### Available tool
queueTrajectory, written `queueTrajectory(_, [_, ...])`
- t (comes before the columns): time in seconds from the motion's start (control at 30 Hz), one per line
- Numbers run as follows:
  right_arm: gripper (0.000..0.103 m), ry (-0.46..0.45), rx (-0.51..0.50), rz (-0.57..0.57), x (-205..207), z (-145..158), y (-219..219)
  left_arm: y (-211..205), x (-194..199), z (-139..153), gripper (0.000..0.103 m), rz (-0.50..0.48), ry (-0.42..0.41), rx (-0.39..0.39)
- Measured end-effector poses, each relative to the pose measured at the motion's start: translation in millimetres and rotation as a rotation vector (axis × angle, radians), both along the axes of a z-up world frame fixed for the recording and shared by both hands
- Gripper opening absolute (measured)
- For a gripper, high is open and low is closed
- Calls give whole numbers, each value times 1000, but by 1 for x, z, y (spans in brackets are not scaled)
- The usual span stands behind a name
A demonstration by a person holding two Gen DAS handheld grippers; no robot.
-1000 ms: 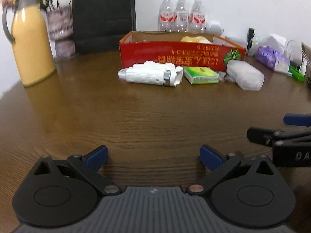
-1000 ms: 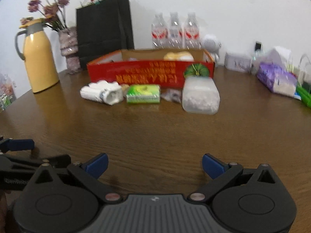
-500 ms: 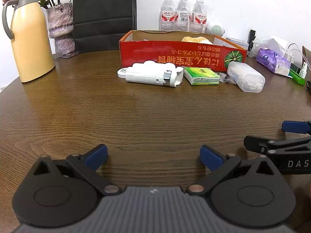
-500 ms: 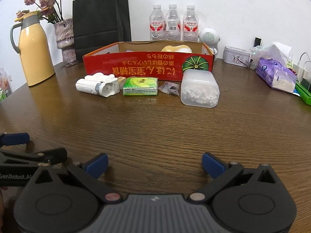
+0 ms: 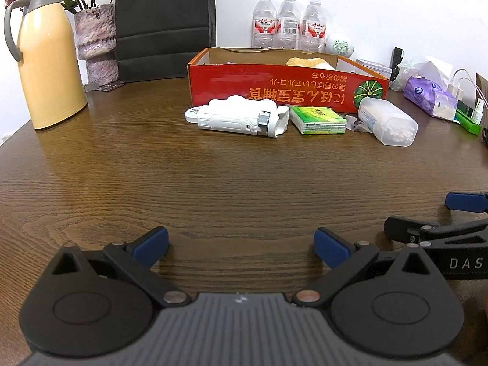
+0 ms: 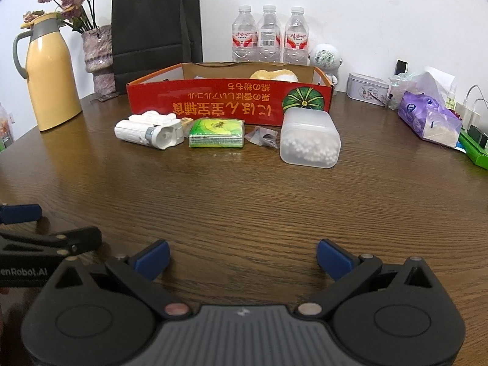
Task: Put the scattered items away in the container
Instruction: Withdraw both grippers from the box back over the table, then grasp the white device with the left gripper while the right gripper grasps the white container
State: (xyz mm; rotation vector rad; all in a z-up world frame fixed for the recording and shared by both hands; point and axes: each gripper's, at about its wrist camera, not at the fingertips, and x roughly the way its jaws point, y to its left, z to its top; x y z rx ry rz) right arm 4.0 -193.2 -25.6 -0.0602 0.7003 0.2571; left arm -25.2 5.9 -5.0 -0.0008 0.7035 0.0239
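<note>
A red cardboard box (image 5: 286, 90) (image 6: 228, 103) stands open at the far side of the brown table, with a yellow-white soft item (image 6: 274, 75) inside. In a row before it lie a white handheld device (image 5: 241, 119) (image 6: 149, 131), a green tissue pack (image 5: 317, 119) (image 6: 216, 132), a small clear wrapper (image 6: 263, 135) and a clear tub of cotton swabs (image 5: 387, 120) (image 6: 309, 141). My left gripper (image 5: 241, 244) is open and empty, low over the near table. My right gripper (image 6: 242, 256) is open and empty too, beside it.
A yellow thermos jug (image 5: 45, 58), a vase of dried flowers (image 5: 97, 42) and a black paper bag (image 5: 164, 21) stand back left. Three water bottles (image 6: 270, 36), a white speaker (image 6: 324, 58), a tin (image 6: 367, 91) and purple tissue packs (image 6: 430, 119) sit behind and right.
Both views have steadied and sharpened, with the far objects sitting slightly lower in frame. Both grippers stay open and empty.
</note>
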Motion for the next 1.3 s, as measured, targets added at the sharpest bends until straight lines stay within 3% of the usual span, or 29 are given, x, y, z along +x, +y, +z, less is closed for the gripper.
queueTrajectory(1.2, [103, -2, -2, -7, 0, -1, -2, -2, 2, 0, 103, -6, -1, -5])
queueTrajectory(1.3, [103, 0, -2, -8, 1, 0, -2, 1, 7, 3, 103, -51, -18, -8])
